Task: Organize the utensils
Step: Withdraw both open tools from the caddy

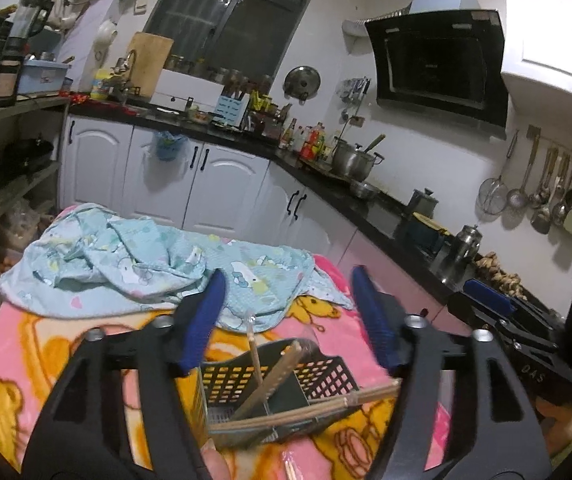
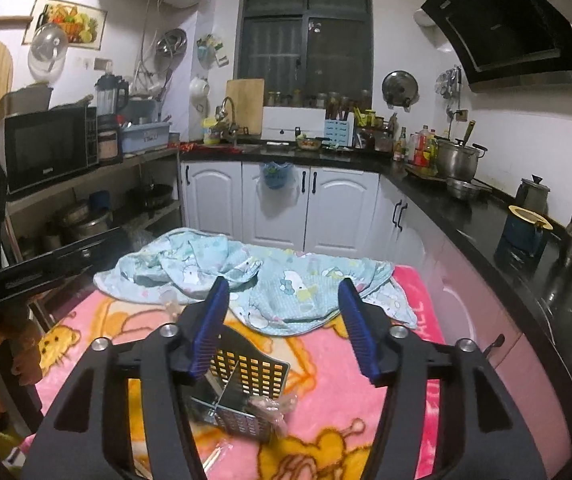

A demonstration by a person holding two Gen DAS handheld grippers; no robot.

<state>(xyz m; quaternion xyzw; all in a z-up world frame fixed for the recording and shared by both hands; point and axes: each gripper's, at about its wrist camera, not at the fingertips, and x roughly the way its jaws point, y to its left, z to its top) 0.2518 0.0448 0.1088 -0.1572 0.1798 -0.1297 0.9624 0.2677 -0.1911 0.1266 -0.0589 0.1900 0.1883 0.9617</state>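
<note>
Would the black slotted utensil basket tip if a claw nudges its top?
Probably. The basket looks like thin perforated plastic, so likely light. It sits on a soft pink blanket, and long chopsticks lean out over its rim, raising its balance.

Utensil caddy (image 1: 273,384) sits on the blanket (image 1: 65,344) at the near edge. Chopsticks (image 1: 306,408) lie across its top; more sticks lean inside its compartments. Crumpled cloth (image 1: 145,264) lies behind the caddy, toward the cabinets (image 1: 221,184). Worktop (image 1: 366,200) runs along the right, pots (image 1: 352,158) on it.
</note>
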